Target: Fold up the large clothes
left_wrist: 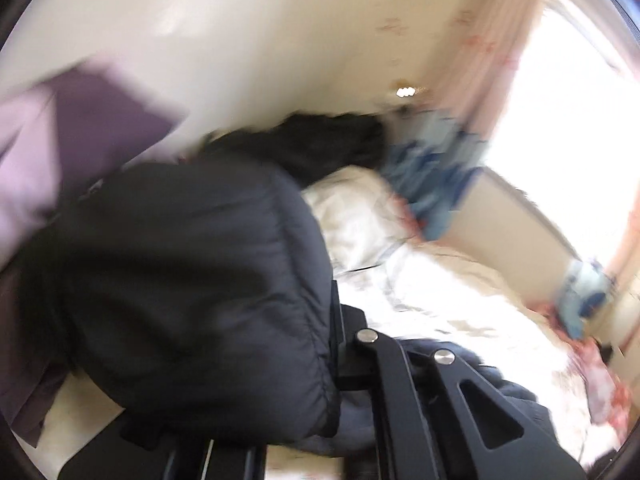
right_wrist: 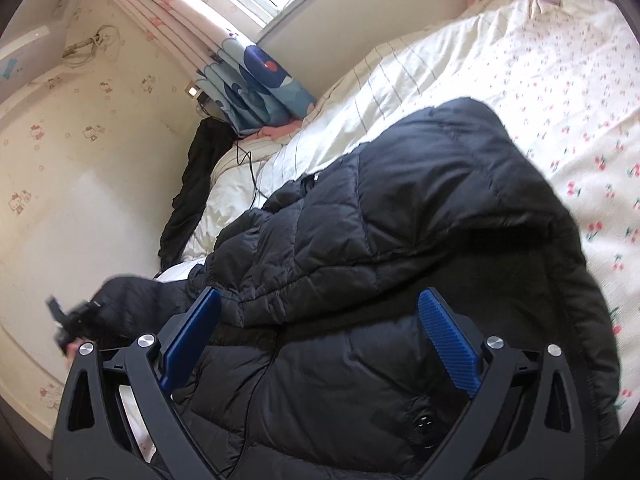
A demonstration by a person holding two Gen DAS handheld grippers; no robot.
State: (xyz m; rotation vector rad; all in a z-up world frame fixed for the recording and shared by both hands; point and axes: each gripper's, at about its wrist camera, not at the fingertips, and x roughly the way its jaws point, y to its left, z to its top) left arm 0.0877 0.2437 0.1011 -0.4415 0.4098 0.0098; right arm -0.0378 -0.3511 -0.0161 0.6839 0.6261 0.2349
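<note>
The two blue ridged fingers (right_wrist: 448, 344) of the right gripper (right_wrist: 320, 332) are spread wide apart, with the puffy black quilted jacket (right_wrist: 380, 240) lying between and under them. They are not pinching it — whether they touch the cloth I cannot tell. The left gripper (left_wrist: 340, 364) is mostly hidden in its own blurry view; a fat fold of the same jacket (left_wrist: 192, 280) bulges right at its fingers and covers them, so I cannot tell if they are closed on it. In the right view, that gripper shows only as a small dark blur low on the left, at the end of a jacket sleeve.

The jacket lies spread on the bed, on a white sheet with little red cherries (right_wrist: 560, 100). Near it is a cream striped quilt (right_wrist: 380, 92) with a thin black cord (right_wrist: 252, 176) trailing over it. Beyond the quilt hangs a pink curtain with a blue cartoon print (right_wrist: 256, 76), beside a cream wall with tiny kitten pictures (right_wrist: 80, 140). A dark cloth (right_wrist: 192, 188) is stuffed between bed and wall.
</note>
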